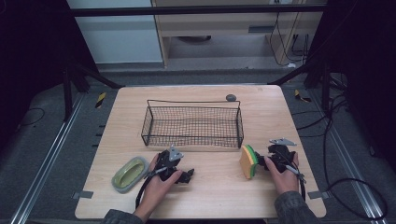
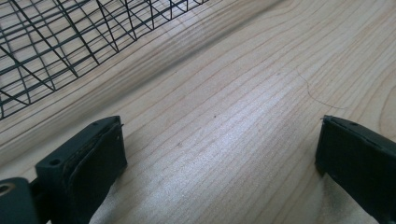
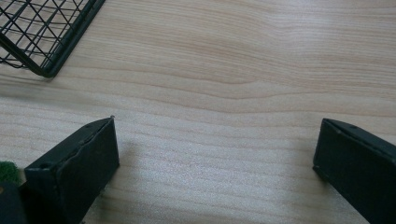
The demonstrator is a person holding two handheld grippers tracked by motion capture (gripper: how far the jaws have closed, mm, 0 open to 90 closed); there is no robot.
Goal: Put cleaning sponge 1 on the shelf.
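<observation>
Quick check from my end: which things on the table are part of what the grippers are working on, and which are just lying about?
Likely in the job:
- sponge, standing on edge beside the right gripper, whose jaws are open
- green soap dish, beside the left gripper, also open
- wire basket, empty, just beyond both

Just lying about:
- small grey object at the table's far edge

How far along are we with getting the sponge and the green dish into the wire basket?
Nothing is done: the wire basket is empty. Nothing is in hand: both hand-held grippers, left and right, are open over bare table. Left to do: the sponge and green dish.
</observation>
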